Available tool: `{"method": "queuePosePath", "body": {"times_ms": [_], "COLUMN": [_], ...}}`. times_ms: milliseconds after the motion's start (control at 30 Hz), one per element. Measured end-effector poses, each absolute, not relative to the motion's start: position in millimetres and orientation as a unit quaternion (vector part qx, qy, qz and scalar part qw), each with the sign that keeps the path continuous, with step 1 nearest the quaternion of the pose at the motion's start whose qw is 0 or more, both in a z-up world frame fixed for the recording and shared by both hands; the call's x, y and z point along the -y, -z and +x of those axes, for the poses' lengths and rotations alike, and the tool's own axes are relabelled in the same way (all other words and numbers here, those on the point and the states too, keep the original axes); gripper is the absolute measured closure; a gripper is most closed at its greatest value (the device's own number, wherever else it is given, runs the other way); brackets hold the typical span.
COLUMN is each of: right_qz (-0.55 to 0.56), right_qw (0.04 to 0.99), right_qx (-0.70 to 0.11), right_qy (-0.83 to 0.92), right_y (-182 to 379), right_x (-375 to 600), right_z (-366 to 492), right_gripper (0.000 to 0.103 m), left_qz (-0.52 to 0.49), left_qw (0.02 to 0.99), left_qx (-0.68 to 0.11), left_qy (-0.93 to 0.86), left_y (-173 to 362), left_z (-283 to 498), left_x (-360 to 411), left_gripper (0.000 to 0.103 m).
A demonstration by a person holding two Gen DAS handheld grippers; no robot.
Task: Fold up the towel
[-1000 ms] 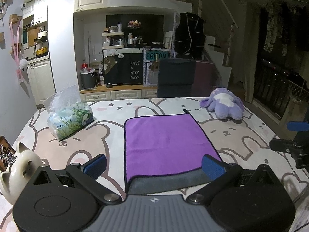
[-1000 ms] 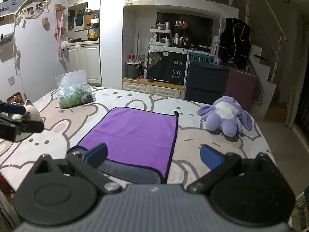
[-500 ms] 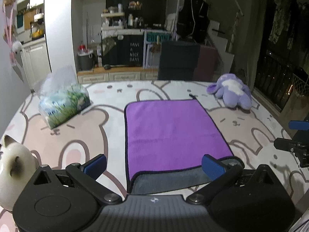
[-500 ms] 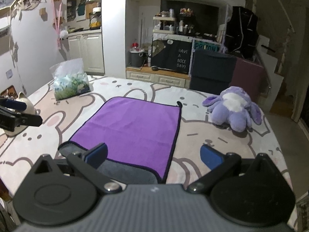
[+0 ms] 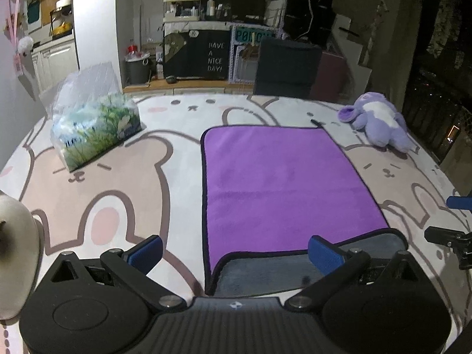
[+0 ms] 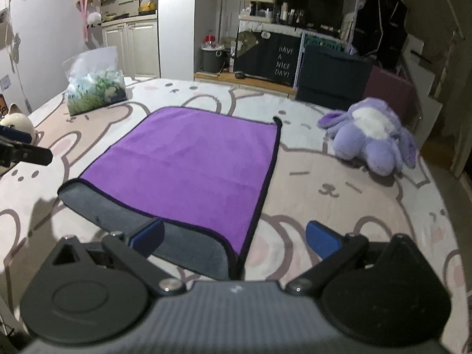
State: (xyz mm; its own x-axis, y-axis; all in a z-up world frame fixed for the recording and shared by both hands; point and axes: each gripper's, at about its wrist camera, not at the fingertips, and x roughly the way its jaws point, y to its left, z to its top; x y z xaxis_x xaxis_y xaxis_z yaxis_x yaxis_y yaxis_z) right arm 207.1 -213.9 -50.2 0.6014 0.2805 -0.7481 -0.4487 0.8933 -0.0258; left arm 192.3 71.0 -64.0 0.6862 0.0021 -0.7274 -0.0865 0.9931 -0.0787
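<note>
Cat figurine [image 5: 13, 253]: cream-coloured, at the far left edge of the left wrist view, on the desk; in the right wrist view it sits at the left edge too, behind the other gripper's tip.
Tissue pack [image 5: 94, 126]: in a clear plastic wrap with a grass print, on the far left part of the desk, well apart from the towel.
Desk [image 5: 124, 177]: covered by a cloth with pink and white bunny drawings.
Left gripper [image 5: 234, 250]: jaws wide apart, nothing between the blue pads; it hovers just above the towel's near left corner, with the left pad over bare cloth and the right pad over the grey strip.
Towel [image 5: 280, 183]: purple with a dark border, spread flat in the middle of the desk; its near edge is turned over, showing a grey underside as a strip along the front. A small loop sticks out at the far right corner.
Right gripper [image 6: 234, 236]: jaws wide apart and empty; it hovers at the towel's near right corner, with the left pad over the grey strip and the right pad over bare cloth.
Plush toy [image 6: 371, 138]: purple and white, lying on the far right of the desk, near the towel but not touching it.
</note>
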Motion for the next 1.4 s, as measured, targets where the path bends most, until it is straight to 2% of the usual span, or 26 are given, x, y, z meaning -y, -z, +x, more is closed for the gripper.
{"method": "queuePosePath", "body": {"times_ms": [500, 767, 1067, 1100, 1167, 1233, 1400], "right_qz": [-0.096, -0.07, -0.057, -0.055, -0.053, -0.055, -0.062], "right_qw": [0.887, 0.89, 0.873, 0.868, 0.861, 0.854, 0.836], "right_qx": [-0.394, -0.38, -0.409, -0.417, -0.427, -0.435, -0.457], "right_qy": [-0.222, -0.242, -0.258, -0.262, -0.271, -0.279, -0.297], "right_y": [99, 112, 115, 115, 116, 117, 122], "right_x": [217, 228, 227, 227, 227, 226, 222], "right_z": [237, 249, 256, 258, 258, 259, 258], "right_gripper": [0.0, 0.0, 0.001, 0.002, 0.014, 0.031, 0.049], "left_qz": [-0.094, -0.082, -0.105, -0.106, -0.109, -0.113, -0.122], "left_qw": [0.908, 0.904, 0.888, 0.886, 0.881, 0.878, 0.874], "left_qx": [-0.407, -0.415, -0.437, -0.441, -0.449, -0.454, -0.46], "left_qy": [0.014, 0.064, 0.1, 0.101, 0.102, 0.101, 0.097], "left_y": [104, 113, 119, 120, 122, 125, 128], "left_z": [207, 213, 219, 219, 220, 221, 223], "left_x": [-97, -98, -102, -103, -104, -106, -111], "left_gripper": [0.001, 0.001, 0.026, 0.029, 0.032, 0.037, 0.044]}}
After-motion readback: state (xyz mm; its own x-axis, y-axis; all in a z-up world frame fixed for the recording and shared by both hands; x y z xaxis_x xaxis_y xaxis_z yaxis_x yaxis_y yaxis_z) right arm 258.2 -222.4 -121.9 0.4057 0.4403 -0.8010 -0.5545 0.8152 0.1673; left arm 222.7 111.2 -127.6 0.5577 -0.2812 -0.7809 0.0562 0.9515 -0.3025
